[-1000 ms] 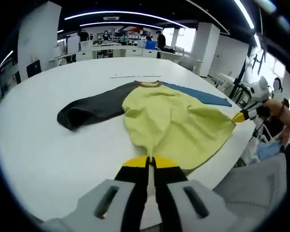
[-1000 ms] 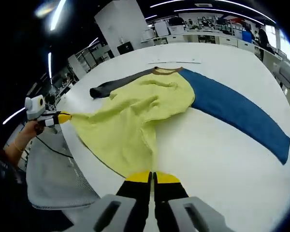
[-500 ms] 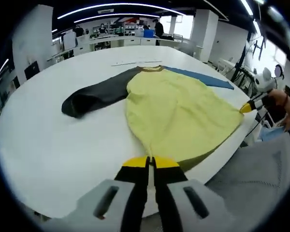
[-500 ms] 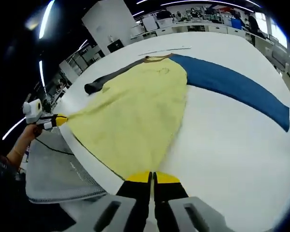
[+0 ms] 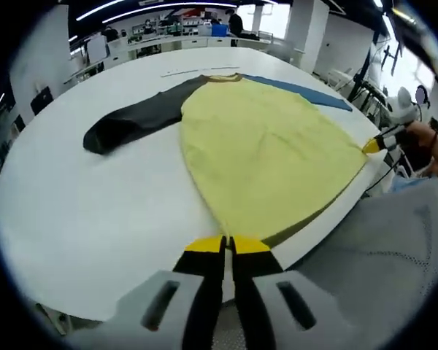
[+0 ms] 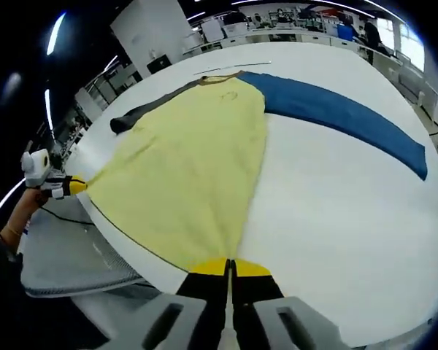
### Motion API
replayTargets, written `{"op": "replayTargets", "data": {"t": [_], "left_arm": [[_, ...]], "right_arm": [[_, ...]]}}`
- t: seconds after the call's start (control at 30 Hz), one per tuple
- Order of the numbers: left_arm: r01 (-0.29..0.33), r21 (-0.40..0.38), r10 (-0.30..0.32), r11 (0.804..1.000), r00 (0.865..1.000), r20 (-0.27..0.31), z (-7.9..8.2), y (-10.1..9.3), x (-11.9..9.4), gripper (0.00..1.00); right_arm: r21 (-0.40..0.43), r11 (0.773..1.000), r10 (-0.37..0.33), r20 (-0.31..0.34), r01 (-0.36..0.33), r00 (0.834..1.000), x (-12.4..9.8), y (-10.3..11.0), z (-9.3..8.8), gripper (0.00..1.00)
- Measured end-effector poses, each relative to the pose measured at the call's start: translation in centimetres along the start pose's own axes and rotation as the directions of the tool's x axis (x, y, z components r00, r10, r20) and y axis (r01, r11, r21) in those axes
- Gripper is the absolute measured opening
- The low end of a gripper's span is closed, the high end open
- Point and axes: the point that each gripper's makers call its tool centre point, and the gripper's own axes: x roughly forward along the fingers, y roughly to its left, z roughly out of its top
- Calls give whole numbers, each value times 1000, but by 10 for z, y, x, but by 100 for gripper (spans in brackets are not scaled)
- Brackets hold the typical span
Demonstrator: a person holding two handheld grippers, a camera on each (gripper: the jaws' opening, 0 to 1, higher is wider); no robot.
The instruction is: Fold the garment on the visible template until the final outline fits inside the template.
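Left gripper view: the garment (image 5: 263, 146) lies spread flat on the white surface (image 5: 95, 211), yellow body open, dark sleeve (image 5: 131, 120) out to one side, blue sleeve (image 6: 336, 117) to the other in the right gripper view. Judgement: no fold is made yet; you are at the flattening stage, with both sleeves and the body left to fold in. No template outline can be made out under the cloth; a thin pale strip (image 5: 186, 71) lies beyond the collar. Your left tongs (image 5: 227, 244) are closed, pinching the near hem corner at the surface edge. Your right tongs (image 6: 231, 267) are likewise closed on the opposite hem corner, also seen at the far edge in the left gripper view (image 5: 372, 146). The hem is drawn taut between them.
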Motion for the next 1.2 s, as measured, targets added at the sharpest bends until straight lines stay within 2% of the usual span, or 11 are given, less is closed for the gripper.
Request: {"op": "replayTargets", "data": {"t": [0.23, 0.47, 0.73, 0.83, 0.97, 1.07, 1.2], "left_arm": [[-7, 32, 8, 999, 1000, -25, -7, 1, 0, 0], [-29, -19, 28, 999, 999, -31, -14, 6, 2, 0], [-15, -55, 14, 998, 999, -29, -16, 7, 4, 0], [-2, -57, 0, 998, 1000, -28, -17, 6, 4, 2], [0, -52, 0, 999, 1000, 1, -11, 8, 2, 15], [-5, -67, 7, 998, 1000, 21, -6, 10, 0, 23], [6, -81, 1, 997, 997, 82, 10, 9, -3, 38]], "right_arm": [[-17, 1000, 10, -13, -10, 1000, -4, 2, -3, 0], [-4, 1000, 20, -19, -20, 1000, -1, 3, -8, 0], [-15, 1000, 25, -18, -25, 1000, 0, 2, -9, 0], [-3, 998, 55, -3, -55, 998, 0, 5, -8, 0], [1, 999, 52, 4, -52, 999, -1, 4, -8, 1], [17, 998, 63, 24, -64, 998, -2, 6, -7, 12], [45, 995, 91, 72, -95, 993, -7, 10, 1, 29]]}}
